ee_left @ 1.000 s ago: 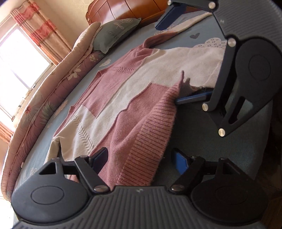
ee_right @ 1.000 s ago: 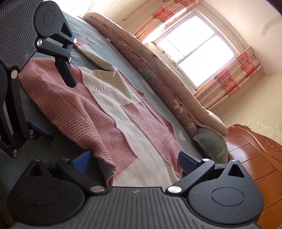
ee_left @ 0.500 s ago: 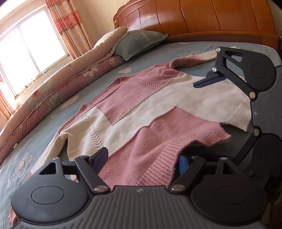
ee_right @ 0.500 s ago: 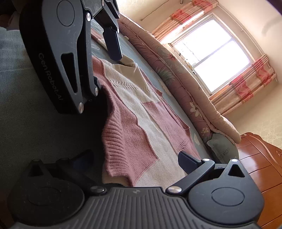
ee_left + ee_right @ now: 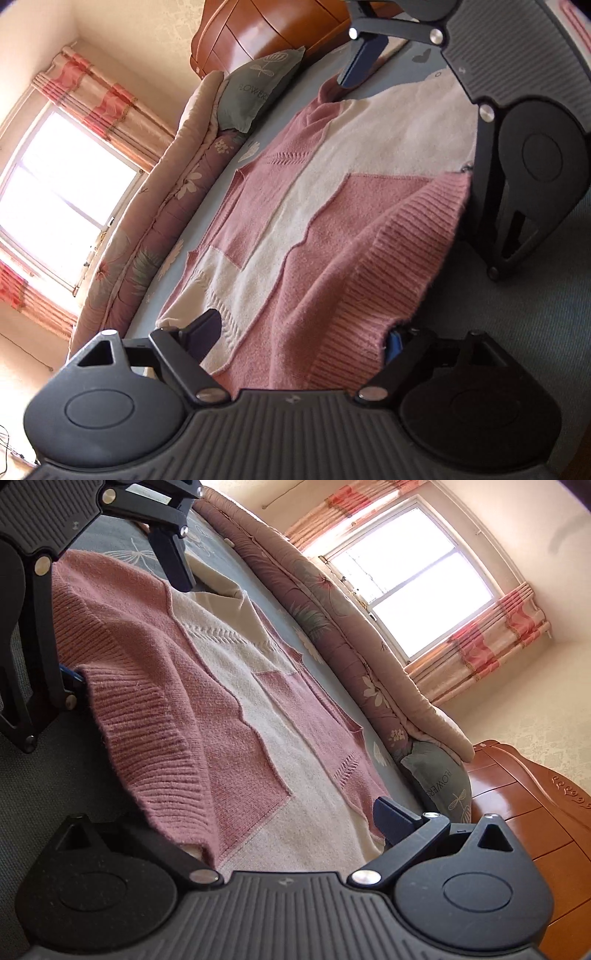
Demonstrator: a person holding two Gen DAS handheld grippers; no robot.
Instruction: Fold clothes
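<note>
**Spreading both tools over the sweater hem**

Lying flat on the bed [image 5: 546,325], the pink-and-cream sweater [image 5: 332,236] had its ribbed hem at the near edge and its collar toward the headboard [image 5: 258,37]. Left tool [image 5: 301,339]: jaws spread wide, just been opening further, hem between them; one finger [image 5: 205,332] sat above the knit, the other was tucked at the hem's edge. Pads not pressing, so released. Right tool [image 5: 284,827]: also spread wide, straddling the other hem corner, one finger [image 5: 393,818] over the cream panel, the other hidden under the ribbing. No clamp visible, so released too. Both tools were close together along the hem. A pillow [image 5: 439,779] and a rolled floral quilt [image 5: 332,602] lay along the far side, under the window [image 5: 410,579].
</note>
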